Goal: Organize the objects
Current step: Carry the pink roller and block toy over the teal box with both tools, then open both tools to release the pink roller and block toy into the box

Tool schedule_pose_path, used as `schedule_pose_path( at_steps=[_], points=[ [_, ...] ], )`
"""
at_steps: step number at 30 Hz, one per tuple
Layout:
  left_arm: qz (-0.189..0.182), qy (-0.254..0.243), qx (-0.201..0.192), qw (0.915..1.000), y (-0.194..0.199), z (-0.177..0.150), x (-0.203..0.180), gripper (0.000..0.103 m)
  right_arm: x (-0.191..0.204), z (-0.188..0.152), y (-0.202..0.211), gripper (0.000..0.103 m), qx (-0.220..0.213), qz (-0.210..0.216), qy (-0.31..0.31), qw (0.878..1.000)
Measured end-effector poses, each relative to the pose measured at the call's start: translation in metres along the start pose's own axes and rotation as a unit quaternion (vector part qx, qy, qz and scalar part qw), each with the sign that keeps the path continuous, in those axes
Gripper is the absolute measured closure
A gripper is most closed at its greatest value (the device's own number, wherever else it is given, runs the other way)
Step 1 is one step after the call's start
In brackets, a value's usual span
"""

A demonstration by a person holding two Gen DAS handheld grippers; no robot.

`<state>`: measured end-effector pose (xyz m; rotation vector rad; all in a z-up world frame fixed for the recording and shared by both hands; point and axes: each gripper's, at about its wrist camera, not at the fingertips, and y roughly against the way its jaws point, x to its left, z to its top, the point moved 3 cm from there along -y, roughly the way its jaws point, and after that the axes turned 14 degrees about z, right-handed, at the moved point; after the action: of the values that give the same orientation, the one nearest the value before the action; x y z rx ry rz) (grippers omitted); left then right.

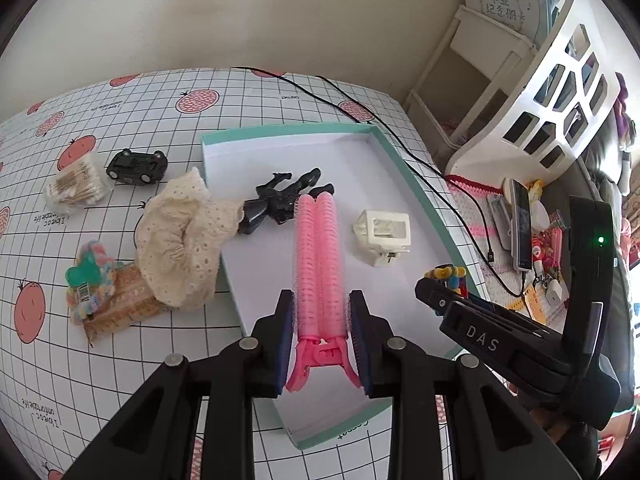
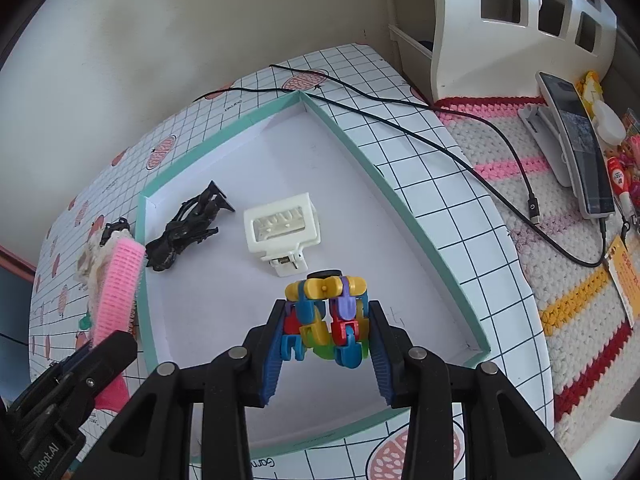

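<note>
Our left gripper (image 1: 322, 330) clamps a pink hair clip (image 1: 319, 264), our right gripper (image 2: 326, 338) a multicoloured block toy (image 2: 326, 316), both above the teal-rimmed box (image 2: 400, 204). Inside the box lie a black figure (image 2: 180, 232) and a white clip (image 2: 282, 228)

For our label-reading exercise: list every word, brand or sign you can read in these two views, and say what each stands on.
"DAS": right gripper body.
"iRobot.AI": left gripper body, first letter uncertain.
"毕业纪念册": round label on the white board.
"I bvec, omfortable life": tablecloth, partly legible.
Cotton swab pack print: too small to read.

Bristly pink plastic hair clip (image 1: 319, 264) — lacy cream cloth scrunchie (image 1: 182, 236).
</note>
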<state>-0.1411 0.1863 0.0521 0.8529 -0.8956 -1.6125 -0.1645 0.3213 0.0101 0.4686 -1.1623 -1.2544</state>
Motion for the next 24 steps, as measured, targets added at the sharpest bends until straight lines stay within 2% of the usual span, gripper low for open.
schedule_pose_path(
  at_steps=[3,6,17,24],
  points=[
    [-0.016,0.001,-0.003,0.9999,-0.001,0.001,-0.004,0.075,-0.002,0.000,0.000,0.062,0.000,0.000,-0.004,1.000],
    [-0.001,-0.016,-0.003,0.9999,-0.008,-0.002,-0.010,0.075,-0.003,0.000,-0.001,0.062,0.002,-0.001,-0.005,1.000],
    [0.045,-0.044,0.061,0.9961,-0.052,-0.022,-0.013,0.075,-0.009,-0.004,-0.007,0.062,0.016,-0.009,-0.009,1.000],
    [0.045,-0.036,0.080,0.9952,-0.059,-0.026,-0.007,0.075,-0.008,-0.005,-0.009,0.061,0.018,-0.013,-0.004,1.000]
  ],
)
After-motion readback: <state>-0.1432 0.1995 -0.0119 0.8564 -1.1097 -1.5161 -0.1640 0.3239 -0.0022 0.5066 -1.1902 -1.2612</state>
